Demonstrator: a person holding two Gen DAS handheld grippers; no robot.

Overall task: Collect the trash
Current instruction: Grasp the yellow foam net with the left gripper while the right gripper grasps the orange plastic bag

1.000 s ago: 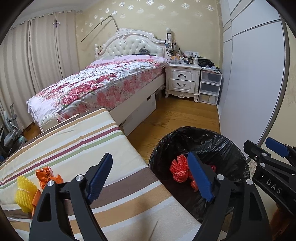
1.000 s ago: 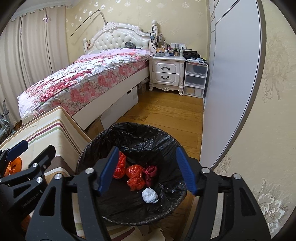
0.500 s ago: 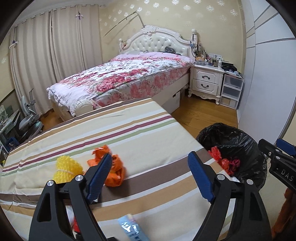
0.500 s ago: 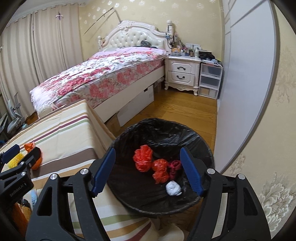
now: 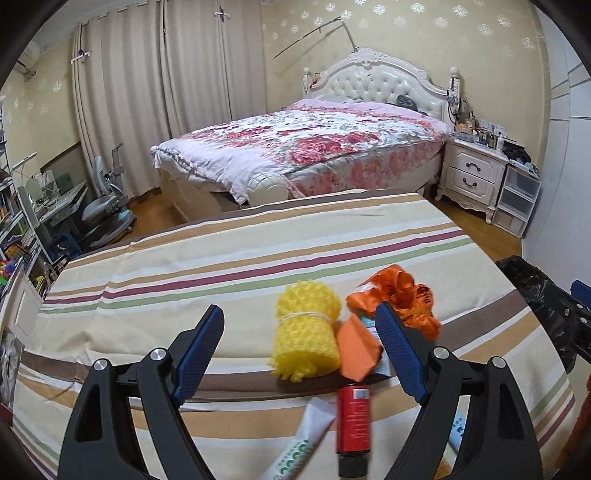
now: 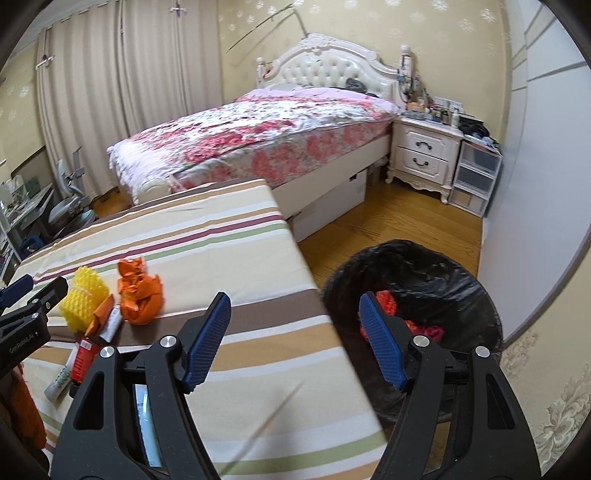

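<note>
Striped cloth (image 5: 221,266) w/ yellow foam net (image 5: 306,332); both grippers empty.

Pale curtains (image 5: 155,85) are hanging along the far wall, closed. A bed (image 5: 306,147) with a floral cover and tufted white headboard (image 5: 380,81) is standing against patterned yellow wallpaper (image 6: 369,14). A white nightstand (image 6: 424,155) is sitting beside it on the wooden floor (image 6: 399,218).

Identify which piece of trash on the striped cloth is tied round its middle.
The yellow foam net, cinched with a thin band. The crumpled orange bag beside it and the red tube carry no tie.
</note>
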